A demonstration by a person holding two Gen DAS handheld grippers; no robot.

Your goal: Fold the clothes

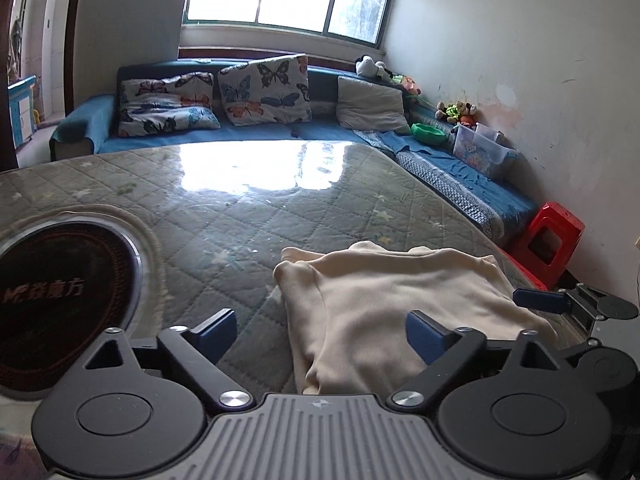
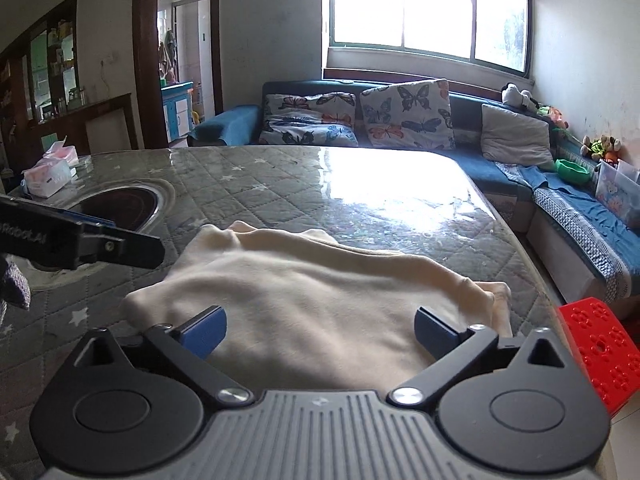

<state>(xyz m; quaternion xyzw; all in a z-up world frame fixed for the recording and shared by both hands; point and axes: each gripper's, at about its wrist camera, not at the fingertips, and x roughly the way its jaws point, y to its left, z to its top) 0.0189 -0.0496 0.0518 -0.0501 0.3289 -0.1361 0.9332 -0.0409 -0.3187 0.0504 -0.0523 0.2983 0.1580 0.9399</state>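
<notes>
Cream garment (image 2: 304, 304) folded on table (image 2: 280, 184); tissue box (image 2: 50, 178) full.

Cream garment (image 2: 304, 304), folded into a rumpled rectangle, lying flat on the quilted table (image 2: 280, 200) near its edge

Plain cream cloth garment (image 2: 304, 312) at lower centre on grey star-dotted quilted table cover (image 2: 248, 196), butterfly-print white square pillows (image 2: 408, 114) on blue fabric sofa (image 2: 472, 164) upper centre, perforated red plastic stool (image 2: 600, 344) lower right.
</notes>
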